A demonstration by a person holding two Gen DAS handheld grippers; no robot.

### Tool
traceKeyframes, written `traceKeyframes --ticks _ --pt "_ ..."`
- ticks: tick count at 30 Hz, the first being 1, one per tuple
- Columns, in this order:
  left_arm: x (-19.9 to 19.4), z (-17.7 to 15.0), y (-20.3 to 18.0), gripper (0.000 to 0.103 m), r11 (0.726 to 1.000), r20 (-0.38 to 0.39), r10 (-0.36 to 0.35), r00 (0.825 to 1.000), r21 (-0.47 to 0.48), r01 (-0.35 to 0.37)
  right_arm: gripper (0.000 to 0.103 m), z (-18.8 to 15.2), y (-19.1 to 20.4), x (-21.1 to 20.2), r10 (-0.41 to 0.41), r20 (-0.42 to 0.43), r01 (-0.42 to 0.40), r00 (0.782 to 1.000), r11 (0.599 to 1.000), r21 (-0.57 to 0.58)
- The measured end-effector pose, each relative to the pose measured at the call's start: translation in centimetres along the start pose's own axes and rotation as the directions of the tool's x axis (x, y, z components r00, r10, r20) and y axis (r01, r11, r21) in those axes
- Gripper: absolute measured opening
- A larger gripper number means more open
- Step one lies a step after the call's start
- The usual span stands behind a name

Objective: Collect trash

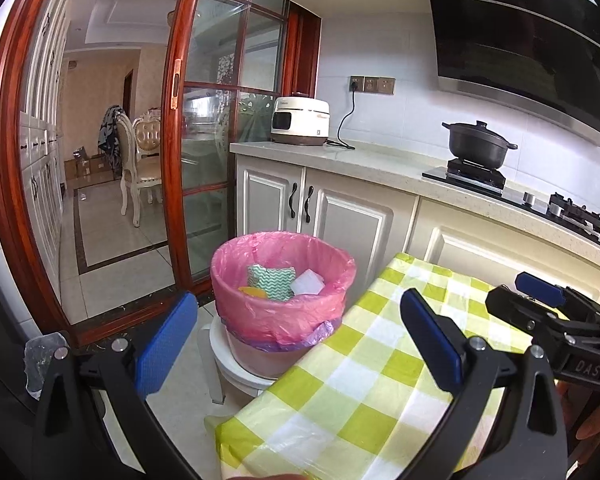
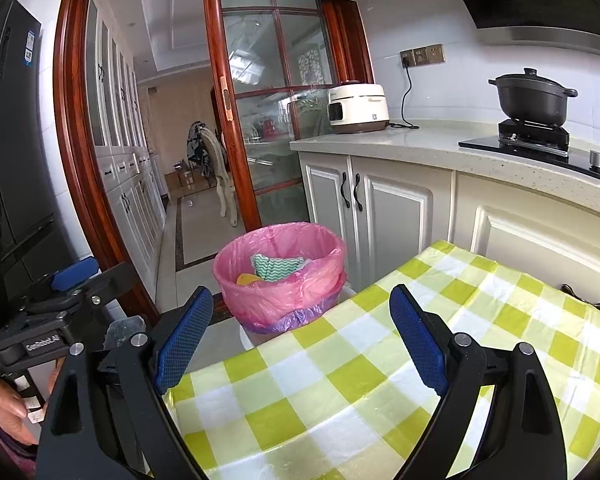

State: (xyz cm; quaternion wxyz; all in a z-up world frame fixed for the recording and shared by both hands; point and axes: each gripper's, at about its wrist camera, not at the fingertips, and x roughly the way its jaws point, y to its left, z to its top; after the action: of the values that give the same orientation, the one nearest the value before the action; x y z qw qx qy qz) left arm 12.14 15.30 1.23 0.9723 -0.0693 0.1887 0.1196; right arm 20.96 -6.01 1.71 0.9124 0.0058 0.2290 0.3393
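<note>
A bin lined with a pink bag [image 1: 260, 316] [image 2: 276, 300] stands on a white stool [image 1: 236, 368] just past the far left corner of the table. Inside it lie a green-and-white zigzag cloth [image 1: 270, 280] [image 2: 274, 266], a white piece [image 1: 308, 282] and something yellow [image 1: 252, 291] [image 2: 247, 279]. My left gripper [image 1: 300, 300] is open and holds nothing, near the table's left edge and short of the bin. My right gripper [image 2: 300, 300] is also open and holds nothing, above the green-checked tablecloth [image 2: 340, 380] [image 1: 360, 380]. Each gripper shows in the other's view, the right [image 1: 540, 292] and the left [image 2: 76, 274].
A kitchen counter [image 1: 380, 160] runs along the right with cream cabinets below, a white rice cooker [image 1: 300, 122] and a black pot [image 1: 478, 144] on a stove. A red-framed glass sliding door [image 1: 220, 140] stands behind the bin. A dark fridge [image 2: 16, 140] is at the left.
</note>
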Motion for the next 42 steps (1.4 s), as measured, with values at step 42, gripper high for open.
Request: traceKeyframes --ticks 42 --pt "-0.2 0.8 2.2 0.098 0.999 -0.021 0.022 1.000 -0.030 -0.023 0.085 0.9 3.1 -0.3 -0.047 -0.001 0.047 0.999 0.998 -0.047"
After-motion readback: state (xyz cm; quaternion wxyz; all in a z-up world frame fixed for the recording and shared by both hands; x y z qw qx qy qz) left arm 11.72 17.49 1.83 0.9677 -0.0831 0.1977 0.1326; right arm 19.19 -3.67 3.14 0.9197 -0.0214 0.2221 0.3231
